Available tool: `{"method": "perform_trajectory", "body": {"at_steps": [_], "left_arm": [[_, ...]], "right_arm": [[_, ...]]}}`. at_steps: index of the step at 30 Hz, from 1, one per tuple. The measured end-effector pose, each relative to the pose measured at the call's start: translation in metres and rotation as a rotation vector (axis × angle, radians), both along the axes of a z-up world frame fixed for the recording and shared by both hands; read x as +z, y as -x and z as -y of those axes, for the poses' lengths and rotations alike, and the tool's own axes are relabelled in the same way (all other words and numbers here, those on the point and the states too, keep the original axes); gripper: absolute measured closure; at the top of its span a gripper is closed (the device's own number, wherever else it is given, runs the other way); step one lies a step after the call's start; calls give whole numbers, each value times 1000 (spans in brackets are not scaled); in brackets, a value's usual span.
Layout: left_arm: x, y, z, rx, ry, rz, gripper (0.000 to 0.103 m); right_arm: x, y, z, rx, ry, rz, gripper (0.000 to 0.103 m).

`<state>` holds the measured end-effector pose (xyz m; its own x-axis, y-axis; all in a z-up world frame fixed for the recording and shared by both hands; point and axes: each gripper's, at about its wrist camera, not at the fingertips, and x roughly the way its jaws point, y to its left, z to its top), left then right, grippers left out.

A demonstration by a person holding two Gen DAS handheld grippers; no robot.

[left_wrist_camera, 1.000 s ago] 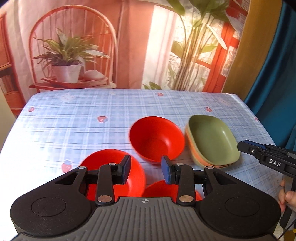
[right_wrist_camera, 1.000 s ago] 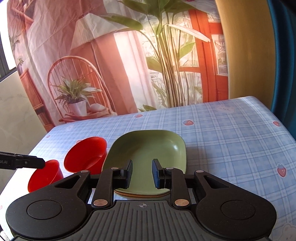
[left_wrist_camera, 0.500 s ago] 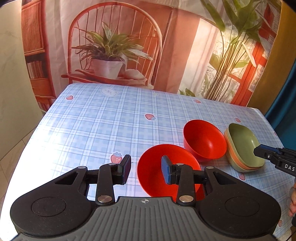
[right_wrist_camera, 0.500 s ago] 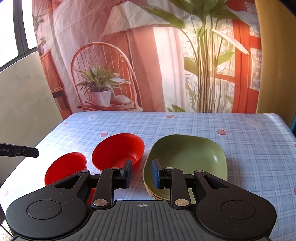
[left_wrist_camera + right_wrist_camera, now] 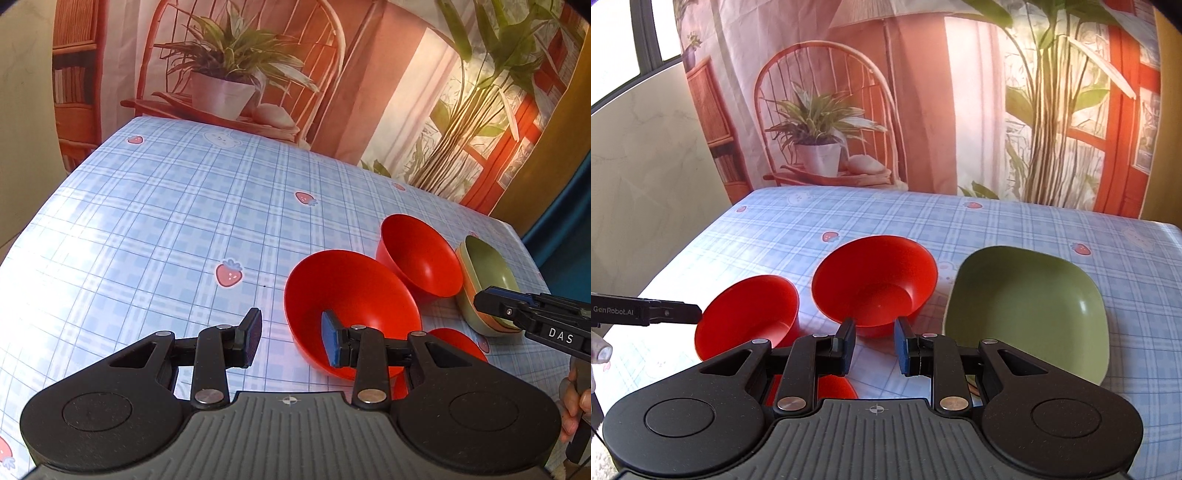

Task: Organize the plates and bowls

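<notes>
L gripper [image 5: 291,338] is partly open w/ nothing held; its right finger hangs over the near red bowl [image 5: 351,306]. R gripper [image 5: 874,345] has a narrower gap, also empty, above the cloth in front of the far red bowl [image 5: 875,284]. A third red bowl [image 5: 827,387] sits under the grippers. Green plate stack [image 5: 1027,310] is at the right on the blue checked tablecloth [image 5: 166,221].

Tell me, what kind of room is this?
Probably a staged home dining corner: a table under a strawberry-print plaid cloth, red bowls and green plates laid on it, and a printed backdrop of chair and plants behind.
</notes>
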<state>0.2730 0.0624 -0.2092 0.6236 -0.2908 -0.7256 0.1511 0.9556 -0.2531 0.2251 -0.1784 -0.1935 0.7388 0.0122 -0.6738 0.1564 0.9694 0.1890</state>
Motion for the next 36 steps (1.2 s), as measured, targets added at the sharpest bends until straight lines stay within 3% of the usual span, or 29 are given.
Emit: {"method": "perform_trajectory", "body": {"at_steps": [5, 10, 36], "left_arm": [[-12, 0, -7, 31, 78, -16, 69], [-23, -1, -6, 21, 108, -40, 83], [-36, 1, -12, 58, 145, -61, 88]], "right_arm": [[-8, -27, -25, 63, 4, -39, 80], [-19, -44, -42, 93, 5, -78, 81], [-8, -56, -53, 100, -33, -42, 81]]}}
